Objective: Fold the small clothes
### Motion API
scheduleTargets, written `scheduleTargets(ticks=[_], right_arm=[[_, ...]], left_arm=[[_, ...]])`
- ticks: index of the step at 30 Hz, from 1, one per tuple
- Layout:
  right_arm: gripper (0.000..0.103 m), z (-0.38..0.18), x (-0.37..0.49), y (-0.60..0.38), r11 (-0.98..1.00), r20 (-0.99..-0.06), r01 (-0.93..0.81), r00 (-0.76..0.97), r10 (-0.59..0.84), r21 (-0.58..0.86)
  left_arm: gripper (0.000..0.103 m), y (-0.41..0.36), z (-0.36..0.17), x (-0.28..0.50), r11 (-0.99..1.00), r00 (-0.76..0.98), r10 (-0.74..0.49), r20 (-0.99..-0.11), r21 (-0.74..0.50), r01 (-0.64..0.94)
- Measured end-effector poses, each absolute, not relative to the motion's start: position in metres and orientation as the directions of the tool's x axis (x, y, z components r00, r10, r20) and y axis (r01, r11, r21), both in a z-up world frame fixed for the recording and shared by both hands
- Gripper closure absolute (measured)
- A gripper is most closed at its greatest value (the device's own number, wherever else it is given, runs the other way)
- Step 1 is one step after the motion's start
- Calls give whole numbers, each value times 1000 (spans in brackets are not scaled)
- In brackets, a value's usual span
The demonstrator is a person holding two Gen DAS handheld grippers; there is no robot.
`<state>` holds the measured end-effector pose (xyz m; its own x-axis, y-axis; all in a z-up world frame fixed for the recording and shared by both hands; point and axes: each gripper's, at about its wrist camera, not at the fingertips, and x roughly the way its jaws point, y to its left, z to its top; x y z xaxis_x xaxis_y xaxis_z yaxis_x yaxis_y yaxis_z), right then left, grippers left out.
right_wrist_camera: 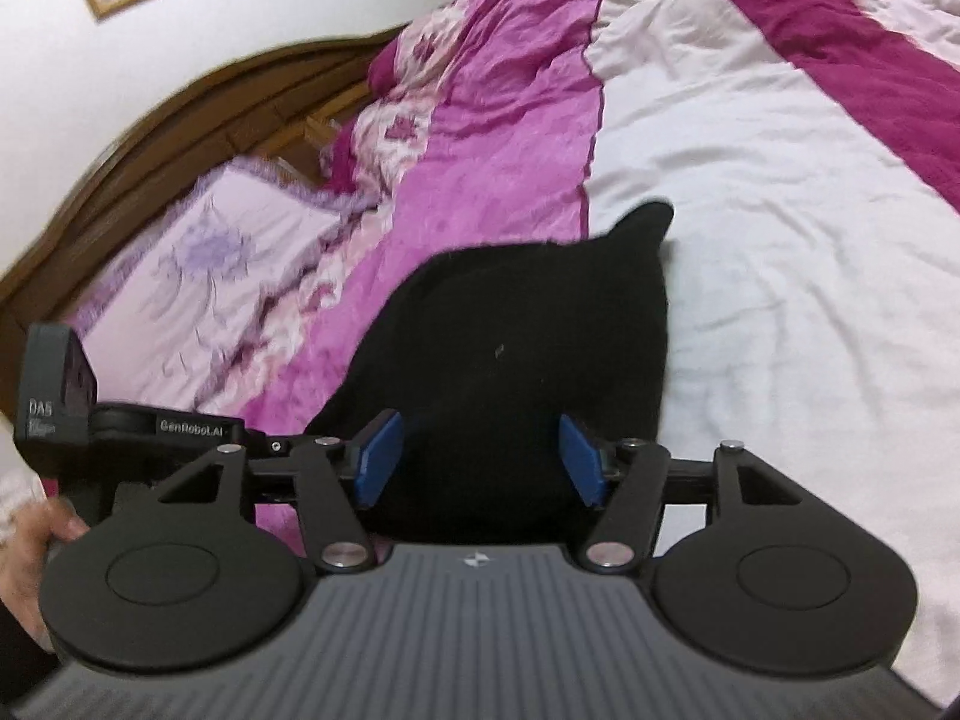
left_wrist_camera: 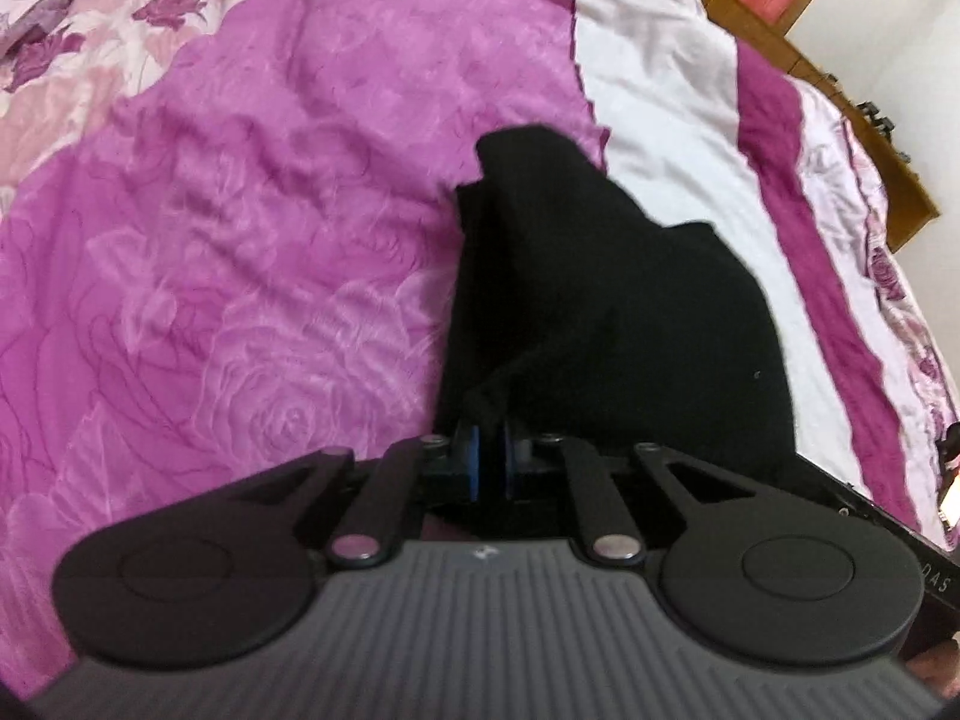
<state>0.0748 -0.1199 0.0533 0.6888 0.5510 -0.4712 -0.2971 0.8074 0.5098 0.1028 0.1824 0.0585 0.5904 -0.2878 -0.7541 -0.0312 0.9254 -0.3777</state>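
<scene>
A small black garment of soft knit-looking cloth (left_wrist_camera: 606, 312) lies rumpled on the bed, straddling the seam where the magenta rose-patterned quilt (left_wrist_camera: 240, 252) meets its white panel (right_wrist_camera: 780, 228). From where I stand it looks light and limp, the kind of thing that sags and bunches the moment it is lifted, with no stiffness to hold a crease by itself; it should not slip much against those blue pads, and nothing about it is fragile. The left gripper (left_wrist_camera: 489, 450) is pinched tight on a gathered fold at the near edge of the cloth, the fabric puckering up between its jaws. The right gripper (right_wrist_camera: 474, 456) stands with its blue pads (right_wrist_camera: 378, 456) apart, the dark cloth lying between them but not pressed by either one. I would judge the best hold to be at an edge or corner, opposite the left one's pinch, so the piece can be drawn flat before being doubled over. Exactly what garment it is, I cannot tell.
</scene>
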Motion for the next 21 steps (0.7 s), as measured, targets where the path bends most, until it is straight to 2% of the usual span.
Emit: scheduleTargets(ticks=[6,7,8,9,10,11,13,21], right_arm=[[35,54,75,-129,810,-487,-270,685,541,521],[33,57,77,-134,809,-485,-260,690,538,527],[28,58,78,-139,808,-482,-251,695,533,533],[26,60,80,-144,807,-479,-240,701,528,539],[24,60,82,-149,806,-476,-229,707,523,546],[23,60,85,-154,803,-474,-217,711,520,555],[21,57,92,-163,792,-478,-186,710,517,581],[19,26,129,-174,724,-502,-100,656,564,683]], left_arm=[[88,181,65,107,914,591,-288,-753,-400,-64],[77,181,70,107,913,599,-285,-748,-402,-67],[61,179,74,107,915,608,-277,-744,-397,-70],[52,179,78,107,916,619,-273,-736,-396,-67],[34,178,81,106,916,635,-269,-725,-395,-63],[27,176,85,104,917,653,-263,-710,-395,-60],[27,172,89,105,917,667,-265,-696,-395,-48],[27,160,60,140,908,608,-270,-747,-407,-97]])
